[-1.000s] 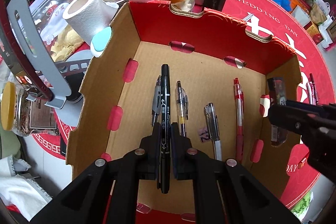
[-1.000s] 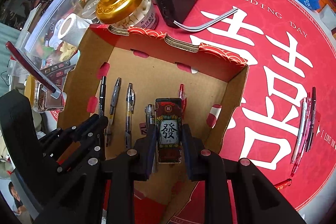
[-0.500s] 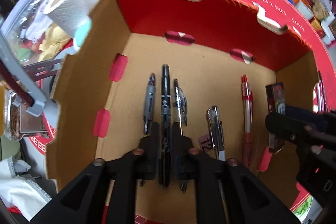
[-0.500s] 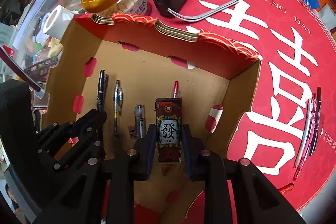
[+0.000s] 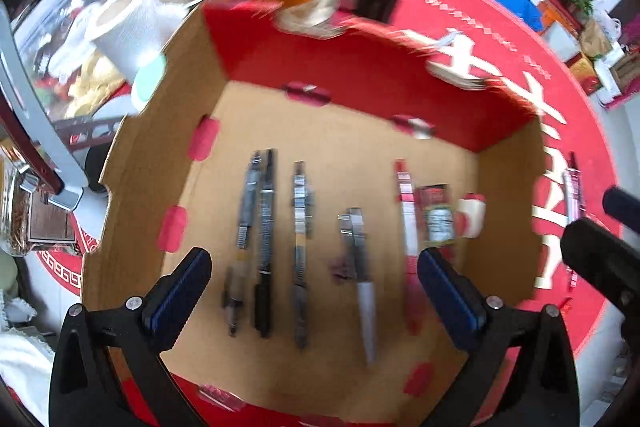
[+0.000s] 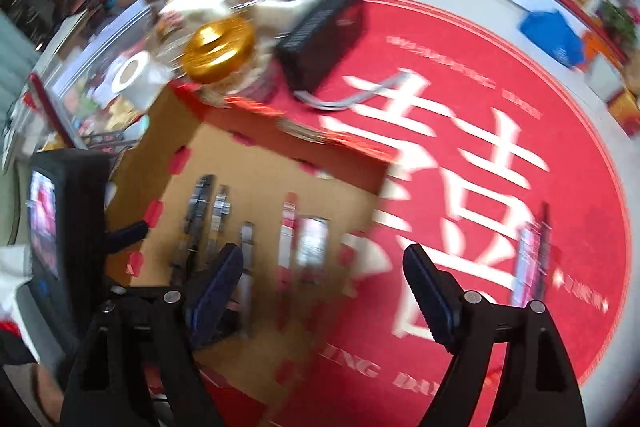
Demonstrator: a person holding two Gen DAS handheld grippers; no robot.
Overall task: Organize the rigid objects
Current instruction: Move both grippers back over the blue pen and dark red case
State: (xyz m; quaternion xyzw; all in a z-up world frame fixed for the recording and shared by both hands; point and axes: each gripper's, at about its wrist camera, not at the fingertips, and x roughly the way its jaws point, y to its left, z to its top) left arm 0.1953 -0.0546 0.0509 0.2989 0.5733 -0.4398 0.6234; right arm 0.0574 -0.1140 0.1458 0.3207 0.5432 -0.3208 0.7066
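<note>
The left gripper [image 5: 314, 301] has just been opening; its blue-padded jaws stand wide apart, gripping nothing. Below them, on the floor of the open cardboard box with red outer walls [image 5: 136, 195], the long black marker pen [image 5: 265, 243] lies free in a row between a grey pen [image 5: 244, 219] and a clear silver-clipped pen [image 5: 299, 247]. The right gripper [image 6: 322, 293] has likewise just been opening and is empty. The small dark card box with a pale label [image 6: 313, 241] lies beyond its fingers on the box floor, just beside a red pen [image 6: 286, 247]. More pens [image 6: 532, 255] lie on the red round mat [image 6: 480, 75].
</note>
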